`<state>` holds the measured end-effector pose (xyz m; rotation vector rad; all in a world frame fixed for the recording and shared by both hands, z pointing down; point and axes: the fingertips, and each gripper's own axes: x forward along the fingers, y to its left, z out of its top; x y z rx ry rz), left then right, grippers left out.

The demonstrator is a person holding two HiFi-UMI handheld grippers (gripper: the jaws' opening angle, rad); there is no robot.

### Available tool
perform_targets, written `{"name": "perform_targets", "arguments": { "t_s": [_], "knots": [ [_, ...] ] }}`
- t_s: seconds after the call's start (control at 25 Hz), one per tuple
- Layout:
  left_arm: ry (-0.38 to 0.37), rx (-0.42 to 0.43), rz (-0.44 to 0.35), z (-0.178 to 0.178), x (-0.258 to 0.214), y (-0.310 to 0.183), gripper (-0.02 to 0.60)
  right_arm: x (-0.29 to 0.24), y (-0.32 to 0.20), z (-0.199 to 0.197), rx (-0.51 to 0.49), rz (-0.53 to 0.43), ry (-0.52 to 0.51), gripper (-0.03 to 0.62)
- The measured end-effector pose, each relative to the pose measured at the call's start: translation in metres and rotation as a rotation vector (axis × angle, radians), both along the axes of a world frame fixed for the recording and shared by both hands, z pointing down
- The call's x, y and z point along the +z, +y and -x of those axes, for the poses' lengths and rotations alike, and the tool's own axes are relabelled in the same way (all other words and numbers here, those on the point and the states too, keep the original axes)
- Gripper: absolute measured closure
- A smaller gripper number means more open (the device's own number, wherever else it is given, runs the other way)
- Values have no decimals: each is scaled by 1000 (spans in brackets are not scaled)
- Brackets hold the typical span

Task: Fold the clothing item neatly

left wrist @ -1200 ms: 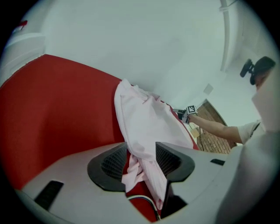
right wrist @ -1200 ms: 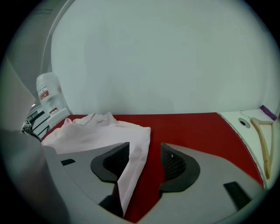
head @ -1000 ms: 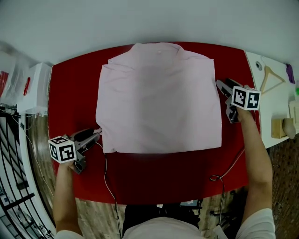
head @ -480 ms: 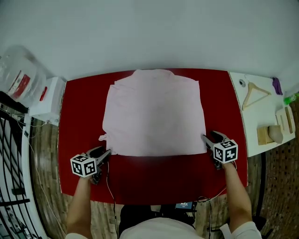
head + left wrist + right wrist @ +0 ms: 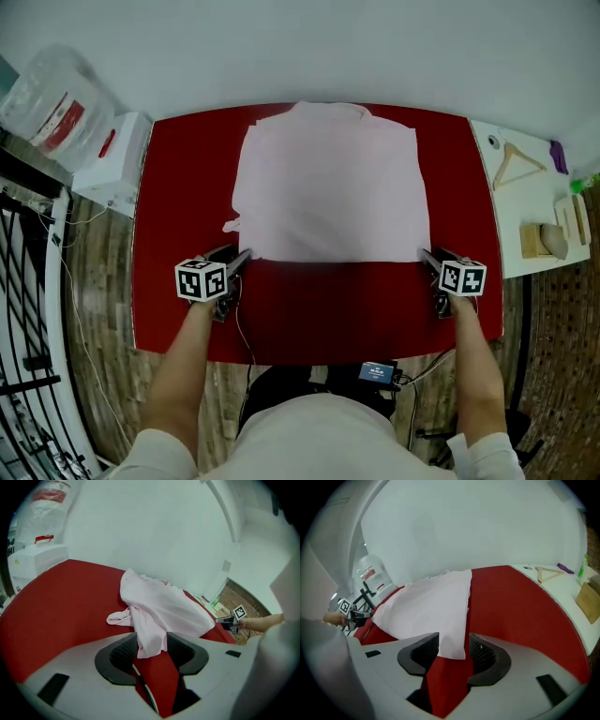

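Observation:
A pale pink shirt [image 5: 330, 187] lies flat on the red table [image 5: 187, 187], with a sleeve end sticking out at its left side [image 5: 232, 225]. My left gripper [image 5: 246, 255] is at the shirt's near left corner. In the left gripper view it [image 5: 151, 644] stands open, and the cloth corner [image 5: 149, 641] hangs between the pads without being pinched. My right gripper [image 5: 427, 255] is at the near right corner. In the right gripper view it [image 5: 453, 651] is open too, with the hem corner [image 5: 452, 646] lying between its jaws.
A white box [image 5: 111, 159] and a clear plastic bag [image 5: 52, 98] stand off the table's left end. At the right, a white side table [image 5: 525, 202] holds a wooden hanger [image 5: 516, 159] and wooden blocks [image 5: 539, 239]. A cable [image 5: 246, 337] trails over the near table edge.
The right gripper has swung from the shirt's right edge down to its near right corner. The left gripper has slid in to the near left corner. The shirt lies as before.

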<state>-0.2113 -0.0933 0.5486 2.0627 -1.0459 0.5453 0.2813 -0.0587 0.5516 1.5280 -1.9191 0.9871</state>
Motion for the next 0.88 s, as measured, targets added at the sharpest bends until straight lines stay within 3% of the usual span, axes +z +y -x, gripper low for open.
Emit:
{"name": "perform_targets", "arguments": {
  "t_s": [0.32, 0.36, 0.4, 0.48, 0.68, 0.88],
  "knots": [
    [-106, 24, 44, -7, 25, -4, 403, 20, -3, 0, 42, 54, -28, 398],
    [-112, 13, 43, -5, 26, -6, 456, 22, -4, 1, 38, 63, -24, 430],
    [-110, 1, 42, -2, 26, -7, 516, 23, -5, 1, 30, 68, -22, 522],
    [-74, -29, 41, 3, 23, -6, 546, 20, -4, 4, 13, 61, -40, 554],
    [96, -133, 49, 15, 14, 1, 554, 6, -3, -2, 15, 11, -121, 560],
    [187, -153, 97, 20, 20, 21, 554, 6, 1, -7, 44, 14, -141, 562]
  ]
}}
